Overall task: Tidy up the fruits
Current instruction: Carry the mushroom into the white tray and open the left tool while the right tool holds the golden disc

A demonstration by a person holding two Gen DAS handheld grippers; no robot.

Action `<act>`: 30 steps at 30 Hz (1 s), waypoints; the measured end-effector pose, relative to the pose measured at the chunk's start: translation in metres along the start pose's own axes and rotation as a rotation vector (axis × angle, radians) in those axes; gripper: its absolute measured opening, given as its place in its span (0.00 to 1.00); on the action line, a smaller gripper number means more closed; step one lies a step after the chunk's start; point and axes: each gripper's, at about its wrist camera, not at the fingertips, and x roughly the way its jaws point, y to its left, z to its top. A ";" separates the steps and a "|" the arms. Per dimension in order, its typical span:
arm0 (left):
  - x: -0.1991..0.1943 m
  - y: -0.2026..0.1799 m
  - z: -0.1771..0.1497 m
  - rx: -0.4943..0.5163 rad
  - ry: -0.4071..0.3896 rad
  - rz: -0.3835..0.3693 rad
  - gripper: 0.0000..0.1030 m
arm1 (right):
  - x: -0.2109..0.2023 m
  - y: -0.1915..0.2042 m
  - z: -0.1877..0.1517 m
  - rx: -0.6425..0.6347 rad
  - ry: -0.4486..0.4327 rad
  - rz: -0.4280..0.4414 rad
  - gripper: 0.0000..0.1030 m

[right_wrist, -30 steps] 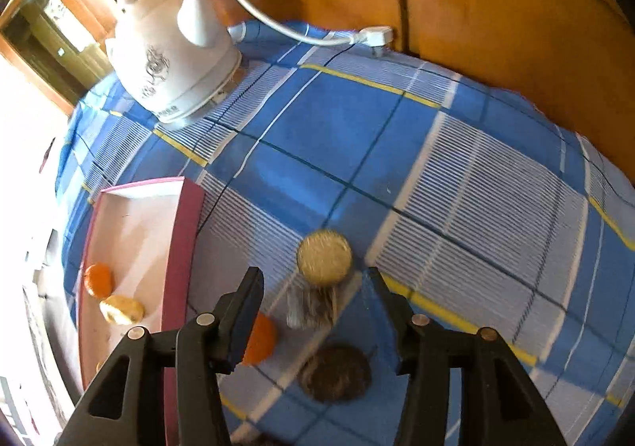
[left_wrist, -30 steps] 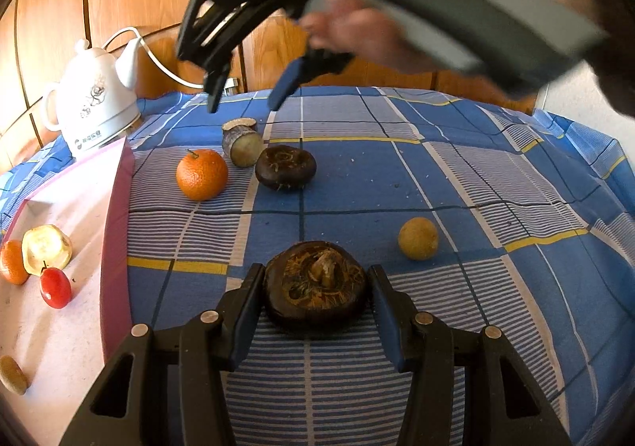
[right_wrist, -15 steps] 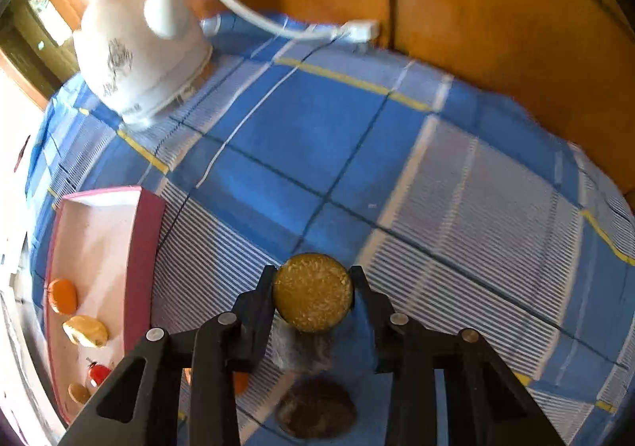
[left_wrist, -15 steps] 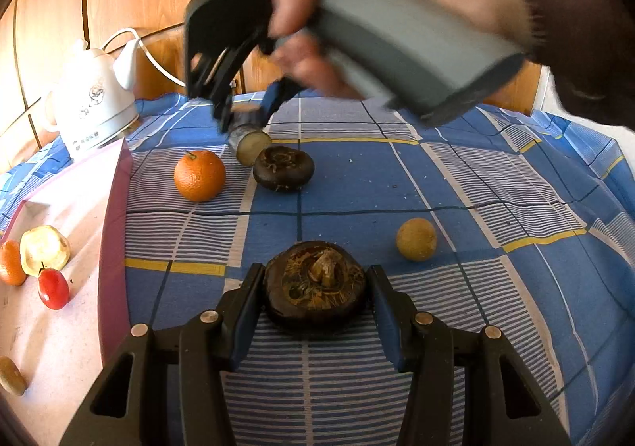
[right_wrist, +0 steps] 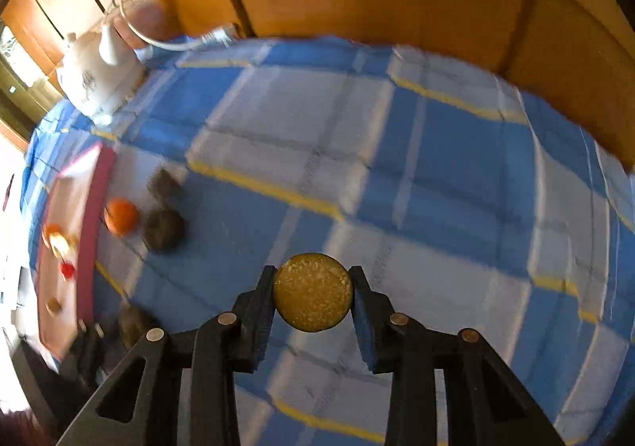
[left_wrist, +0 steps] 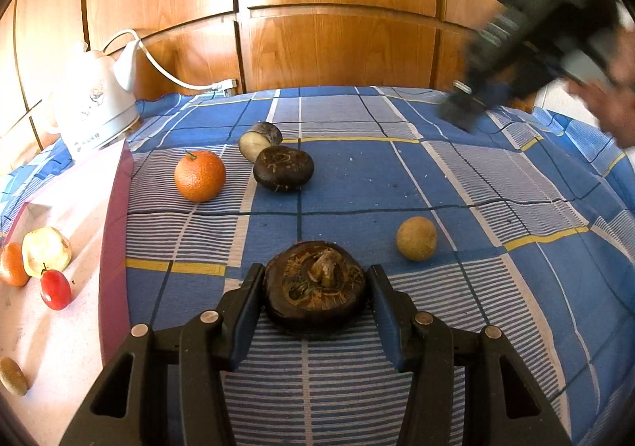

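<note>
My left gripper [left_wrist: 315, 287] is shut on a dark brown round fruit [left_wrist: 315, 283] that rests on the blue checked cloth. My right gripper [right_wrist: 312, 297] is shut on a round yellow-brown slice [right_wrist: 312, 297] and holds it high above the cloth; it shows blurred at the upper right of the left wrist view [left_wrist: 516, 37]. On the cloth lie an orange [left_wrist: 199, 176], a second dark fruit [left_wrist: 283, 168], a cut piece with a pale face [left_wrist: 260, 142] and a small yellow fruit [left_wrist: 416, 238].
A pink-rimmed tray [left_wrist: 115, 231] at the left holds an orange, a pale peeled fruit, a red cherry-like fruit and a small brown one. A white kettle [left_wrist: 95, 104] with its cord stands at the back left. Wooden panels close the back.
My right gripper closed on the yellow-brown slice on top of the cut piece, lifted it and swung away to the right. My left gripper has stayed on the dark fruit.
</note>
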 end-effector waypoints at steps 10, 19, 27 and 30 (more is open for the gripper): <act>0.000 -0.004 0.004 0.021 0.041 0.019 0.51 | 0.023 -0.005 -0.050 -0.023 0.020 -0.084 0.35; -0.003 0.008 0.017 -0.076 0.139 -0.044 0.50 | 0.018 -0.012 -0.057 -0.048 0.003 -0.079 0.35; -0.043 0.040 0.034 -0.195 0.095 -0.084 0.50 | 0.027 0.006 -0.055 -0.082 -0.005 -0.106 0.35; -0.058 0.061 0.042 -0.235 0.068 -0.077 0.50 | 0.031 0.012 -0.056 -0.088 -0.005 -0.114 0.35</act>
